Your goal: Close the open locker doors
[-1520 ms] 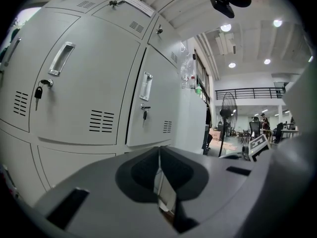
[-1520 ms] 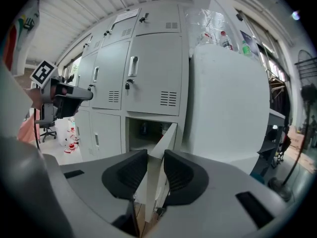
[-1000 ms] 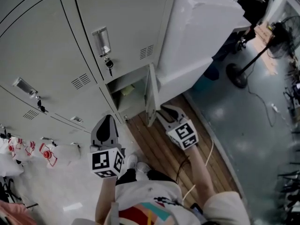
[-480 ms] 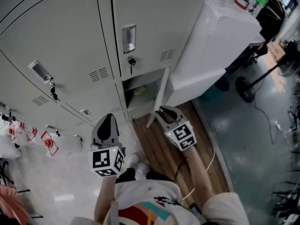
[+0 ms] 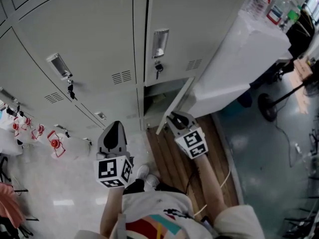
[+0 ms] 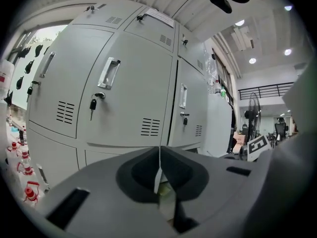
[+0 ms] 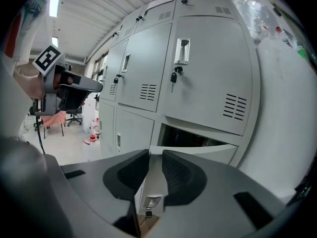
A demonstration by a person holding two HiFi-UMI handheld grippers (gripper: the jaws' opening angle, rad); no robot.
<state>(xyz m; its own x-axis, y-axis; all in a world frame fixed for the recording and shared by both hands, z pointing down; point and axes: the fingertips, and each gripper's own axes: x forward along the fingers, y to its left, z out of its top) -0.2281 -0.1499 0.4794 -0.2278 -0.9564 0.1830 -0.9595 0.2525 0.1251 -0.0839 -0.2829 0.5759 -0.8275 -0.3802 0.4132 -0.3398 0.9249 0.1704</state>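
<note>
A bank of pale grey lockers fills the space ahead of both grippers. On the floor, off to the left of the left gripper, lie small red and white objects, too small to identify.

The left gripper hangs low in front of closed doors. Its jaws are pressed together, with only a thin seam between their tips, and they hold nothing.

Just right of the left gripper, and ahead of the right one, a bottom compartment stands open and dark inside. Directly above it is a closed door with a key in its lock.

The locker door of that compartment swings outward toward the person, hinged on its right side. Its free edge sits between the jaws of the right gripper. In the right gripper view the jaws are drawn close on either side of the door, clamping its edge, with the door's handle visible low in the narrow gap.

Wooden boards lie beneath the right gripper. To its right stands a large white cabinet, and farther right a fan stand rests on a grey floor.
</note>
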